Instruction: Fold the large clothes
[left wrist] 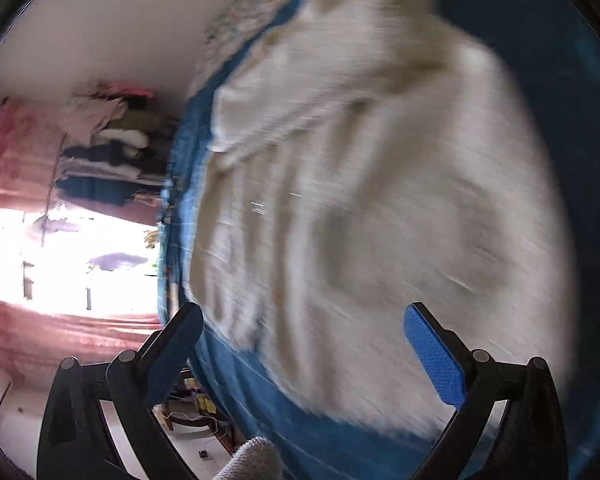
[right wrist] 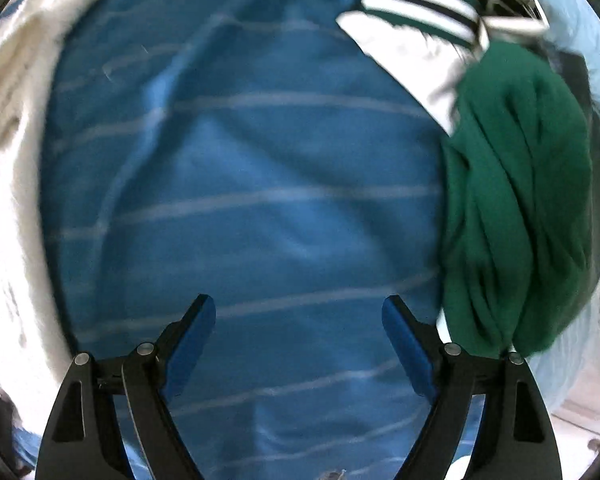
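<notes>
Left gripper (left wrist: 302,326) was seen at the bottom of the left wrist view, jaws spread wide, nothing clamped; blue pads (left wrist: 434,356) were exposed. Beyond it, filling the centre and right of a motion-blurred frame, a cream garment (left wrist: 360,180) was laid flat on a blue striped sheet (left wrist: 236,380). No contact between fingers and garment could be confirmed. At far left, a stack of folded clothes (left wrist: 112,152) and a bright window (left wrist: 72,264) were visible.

Right gripper (right wrist: 299,318) was likewise held wide open and empty at the bottom of the right wrist view, over bare sheet. A green garment (right wrist: 516,208) was bunched at right, with a green-and-white striped garment (right wrist: 416,12) behind it at upper right. The cream garment's edge was seen along the left.
</notes>
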Demonstrator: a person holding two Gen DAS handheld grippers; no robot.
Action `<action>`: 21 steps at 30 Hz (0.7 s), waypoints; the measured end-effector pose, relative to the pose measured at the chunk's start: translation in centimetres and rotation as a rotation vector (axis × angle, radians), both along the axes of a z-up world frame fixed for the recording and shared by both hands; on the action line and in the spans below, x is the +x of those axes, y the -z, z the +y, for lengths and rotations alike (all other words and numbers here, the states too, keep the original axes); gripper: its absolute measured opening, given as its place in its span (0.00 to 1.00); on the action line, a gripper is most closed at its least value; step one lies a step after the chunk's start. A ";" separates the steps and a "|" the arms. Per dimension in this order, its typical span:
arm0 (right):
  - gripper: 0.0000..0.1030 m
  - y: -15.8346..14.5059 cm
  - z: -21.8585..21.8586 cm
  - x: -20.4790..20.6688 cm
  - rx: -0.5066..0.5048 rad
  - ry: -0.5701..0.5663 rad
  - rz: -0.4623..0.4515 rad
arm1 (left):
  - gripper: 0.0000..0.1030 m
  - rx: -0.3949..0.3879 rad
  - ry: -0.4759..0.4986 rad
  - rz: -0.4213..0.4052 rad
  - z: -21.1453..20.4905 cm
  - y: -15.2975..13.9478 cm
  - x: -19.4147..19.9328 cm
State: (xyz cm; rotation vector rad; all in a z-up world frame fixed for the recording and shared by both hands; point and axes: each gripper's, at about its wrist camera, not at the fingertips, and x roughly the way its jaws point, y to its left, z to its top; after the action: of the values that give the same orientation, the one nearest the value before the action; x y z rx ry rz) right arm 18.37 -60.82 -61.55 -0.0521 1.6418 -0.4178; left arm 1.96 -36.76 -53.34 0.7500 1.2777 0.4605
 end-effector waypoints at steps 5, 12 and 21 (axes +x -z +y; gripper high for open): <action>0.84 0.0 -3.1 -2.4 -0.029 0.057 0.037 | 1.00 -0.005 0.073 0.056 -5.0 2.4 -3.0; 0.84 -1.7 -9.0 -3.2 -0.054 0.113 0.033 | 1.00 0.065 0.108 0.054 -7.1 4.0 -2.1; 0.84 -1.7 -10.5 -4.6 -0.028 0.147 0.043 | 1.00 0.091 0.058 0.061 -6.5 6.7 1.5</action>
State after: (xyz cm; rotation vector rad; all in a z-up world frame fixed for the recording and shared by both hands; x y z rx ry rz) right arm 13.73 -71.31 -59.81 0.0396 1.6886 -0.5553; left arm 3.46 -43.24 -60.02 0.8813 1.2951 0.4544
